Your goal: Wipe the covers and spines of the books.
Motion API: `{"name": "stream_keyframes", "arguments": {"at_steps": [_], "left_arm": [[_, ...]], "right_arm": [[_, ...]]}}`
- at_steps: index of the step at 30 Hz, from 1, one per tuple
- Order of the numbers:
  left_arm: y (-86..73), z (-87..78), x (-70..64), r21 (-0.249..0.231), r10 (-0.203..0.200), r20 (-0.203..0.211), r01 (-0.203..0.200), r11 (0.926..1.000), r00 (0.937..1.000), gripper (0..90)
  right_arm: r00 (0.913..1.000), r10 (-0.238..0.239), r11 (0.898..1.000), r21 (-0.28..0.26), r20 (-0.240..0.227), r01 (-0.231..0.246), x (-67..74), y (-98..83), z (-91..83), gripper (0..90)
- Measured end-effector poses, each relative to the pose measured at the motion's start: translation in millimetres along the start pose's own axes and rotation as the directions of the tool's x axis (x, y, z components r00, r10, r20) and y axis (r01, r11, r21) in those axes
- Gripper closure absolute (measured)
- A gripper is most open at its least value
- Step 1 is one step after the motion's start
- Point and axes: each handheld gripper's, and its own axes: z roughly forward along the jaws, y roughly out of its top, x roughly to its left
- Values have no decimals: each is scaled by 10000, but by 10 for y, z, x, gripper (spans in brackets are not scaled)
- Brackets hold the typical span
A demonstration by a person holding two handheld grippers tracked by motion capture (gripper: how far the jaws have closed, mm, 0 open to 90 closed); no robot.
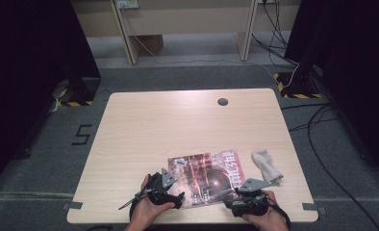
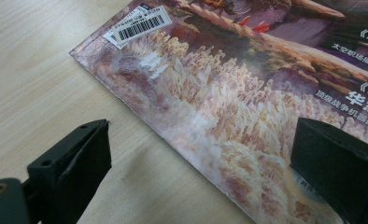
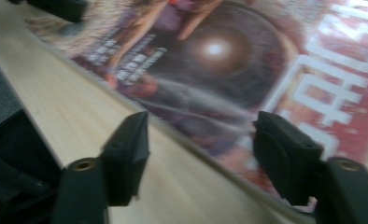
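A magazine (image 1: pixel 208 177) lay flat on the wooden table (image 1: pixel 178 130), close to the near edge and a little right of the middle, turned slightly so that its near edge ran at a slant to the table's. Both grippers stood at that near edge, one at each lower corner of the cover.

The left gripper (image 1: pixel 175 198) was at the magazine's near left corner. In the left gripper view its jaws stood wide apart, one over bare wood and the other over the printed cover (image 2: pixel 229 107), so that the magazine's edge ran slantwise between them; nothing was pinched. A barcode label (image 2: pixel 139 23) sat near the far corner of the cover in that view.

The right gripper (image 1: pixel 235 192) was at the near right part of the magazine. In the right gripper view, which was blurred, its jaws stood apart with the magazine's edge (image 3: pixel 205 154) passing between them, one over wood, the other over the cover; the pads pressed on nothing that could be seen.

A crumpled pale cloth (image 1: pixel 267 166) lay just right of the magazine, near the table's right edge. The far half of the table was bare wood up to a small round grommet (image 1: pixel 222 101) near the back edge, and the left side held open room as well. A strip of wood remained between the magazine and the near edge
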Motion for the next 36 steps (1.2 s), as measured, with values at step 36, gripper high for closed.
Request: {"name": "stream_keyframes", "arguments": {"at_steps": [36], "left_arm": [[-2, -81, -12, -559, -165, 50, 168, 9983, 9999, 176]], "right_arm": [[9864, 555, 9983, 98, 1545, -577, -151, 32, 45, 272]]}}
